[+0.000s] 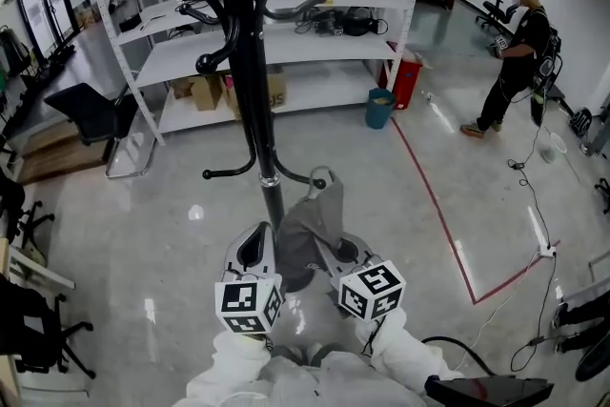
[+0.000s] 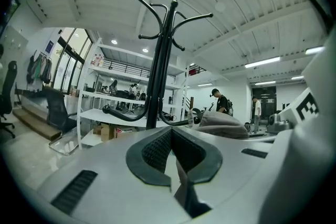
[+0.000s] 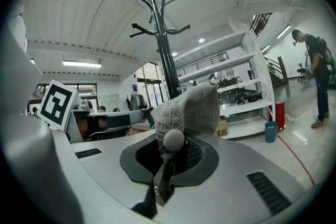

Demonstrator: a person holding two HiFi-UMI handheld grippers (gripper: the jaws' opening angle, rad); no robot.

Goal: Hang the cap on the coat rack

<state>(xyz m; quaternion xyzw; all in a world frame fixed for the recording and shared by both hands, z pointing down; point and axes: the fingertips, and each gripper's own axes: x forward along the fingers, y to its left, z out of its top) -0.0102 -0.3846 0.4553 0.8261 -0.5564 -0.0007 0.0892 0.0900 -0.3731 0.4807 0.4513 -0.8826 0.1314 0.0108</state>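
A grey cap (image 1: 310, 224) hangs in front of me, low beside the pole of the black coat rack (image 1: 250, 62). My right gripper (image 1: 341, 253) is shut on it. In the right gripper view the cap (image 3: 191, 110) rises out of the closed jaws of that gripper (image 3: 170, 152), its top button facing the camera, with the rack (image 3: 169, 60) behind. My left gripper (image 1: 255, 248) sits just left of the cap with its jaws shut and nothing in them. From the left gripper (image 2: 172, 147) the cap (image 2: 223, 123) shows to the right, and the rack (image 2: 163, 60) stands straight ahead.
The rack's lower hooks (image 1: 229, 173) curl out just above the grippers. White shelving (image 1: 315, 43) stands behind, with a teal bin (image 1: 379, 108) and a red floor line (image 1: 429, 195). A person (image 1: 515, 52) stands far right. Chairs (image 1: 95, 114) are at the left, cables (image 1: 534, 205) at the right.
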